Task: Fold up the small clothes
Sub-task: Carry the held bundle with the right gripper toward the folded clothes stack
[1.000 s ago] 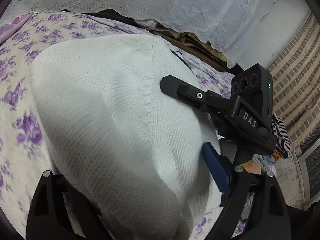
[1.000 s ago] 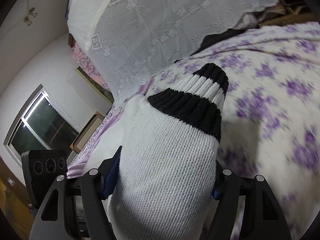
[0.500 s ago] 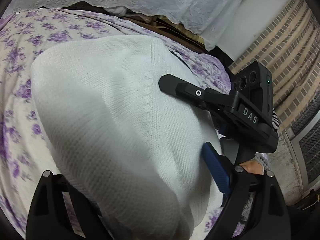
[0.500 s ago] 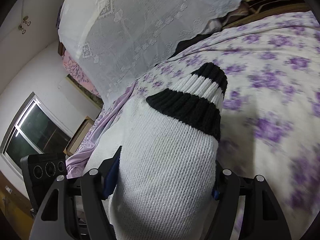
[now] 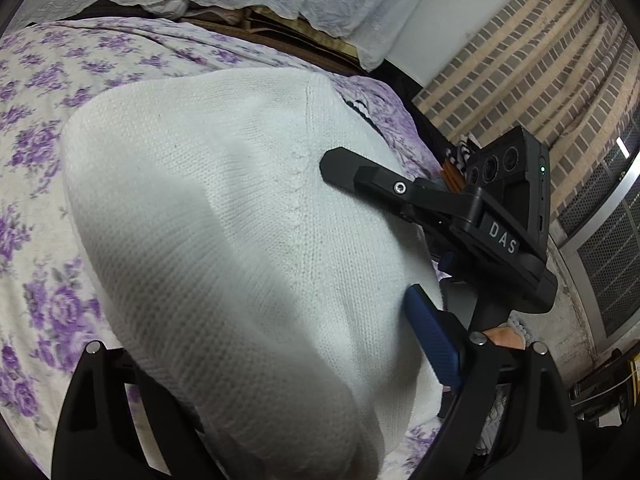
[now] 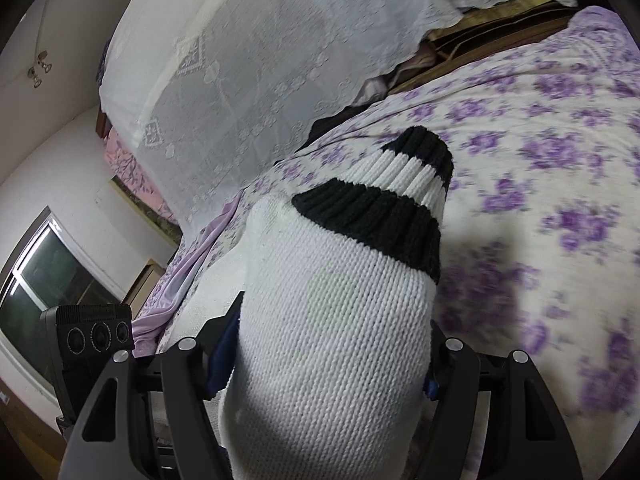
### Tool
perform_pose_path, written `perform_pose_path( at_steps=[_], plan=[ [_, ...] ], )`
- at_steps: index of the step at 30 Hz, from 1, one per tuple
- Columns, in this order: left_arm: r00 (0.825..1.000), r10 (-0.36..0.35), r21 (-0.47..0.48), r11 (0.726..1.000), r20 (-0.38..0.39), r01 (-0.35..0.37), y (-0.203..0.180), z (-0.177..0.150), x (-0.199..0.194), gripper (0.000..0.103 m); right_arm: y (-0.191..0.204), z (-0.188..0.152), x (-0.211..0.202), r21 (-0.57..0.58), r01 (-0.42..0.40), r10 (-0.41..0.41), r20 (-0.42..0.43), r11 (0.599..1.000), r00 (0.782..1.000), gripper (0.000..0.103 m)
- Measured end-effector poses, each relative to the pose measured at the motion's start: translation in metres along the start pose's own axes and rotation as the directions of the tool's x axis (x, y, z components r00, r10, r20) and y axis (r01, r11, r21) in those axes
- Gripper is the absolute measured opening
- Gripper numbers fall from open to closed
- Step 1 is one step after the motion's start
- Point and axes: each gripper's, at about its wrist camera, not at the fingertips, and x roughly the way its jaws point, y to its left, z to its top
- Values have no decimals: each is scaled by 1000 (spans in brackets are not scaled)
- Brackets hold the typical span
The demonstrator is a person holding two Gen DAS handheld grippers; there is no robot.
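A small white knit sweater [image 5: 224,232] drapes over my left gripper [image 5: 280,392], which is shut on its body and holds it above the bed; the left finger is hidden under the cloth, and one blue pad [image 5: 432,340] shows. My right gripper [image 6: 320,368] is shut on the sweater's sleeve [image 6: 336,320], whose black and white striped cuff [image 6: 384,204] points away from me. The right gripper also shows in the left wrist view [image 5: 440,208], lying against the sweater's right side.
A bedsheet with purple flowers [image 6: 540,160] lies under the sweater. A white lace cover [image 6: 260,60] over stacked bedding stands at the far side. A brick wall [image 5: 520,60] and a window grille [image 5: 608,240] are at the right.
Both grippers have carried the sweater along over the bed; the background has shifted, with the brick wall and the bed's far edge now more in view. The grips have not changed.
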Motion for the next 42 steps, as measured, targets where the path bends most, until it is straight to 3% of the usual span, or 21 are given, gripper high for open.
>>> perform_pose_path(
  at_steps=[10, 21, 30, 42],
  plan=[
    [995, -82, 75, 993, -63, 86, -63, 16, 39, 86, -37, 15, -74, 28, 81, -83, 81, 996, 993, 71],
    [979, -188, 174, 964, -82, 200, -154, 56, 67, 87, -54, 58, -168, 20, 184, -184, 199, 983, 962, 71],
    [963, -238, 265, 928, -126, 264, -236, 101, 95, 87, -70, 103, -248, 36, 289, -287, 289, 957, 913, 71],
    [923, -330, 290, 880, -199, 377, -331, 147, 165, 87, -123, 151, -340, 106, 395, -407, 352, 912, 843, 71]
  ],
)
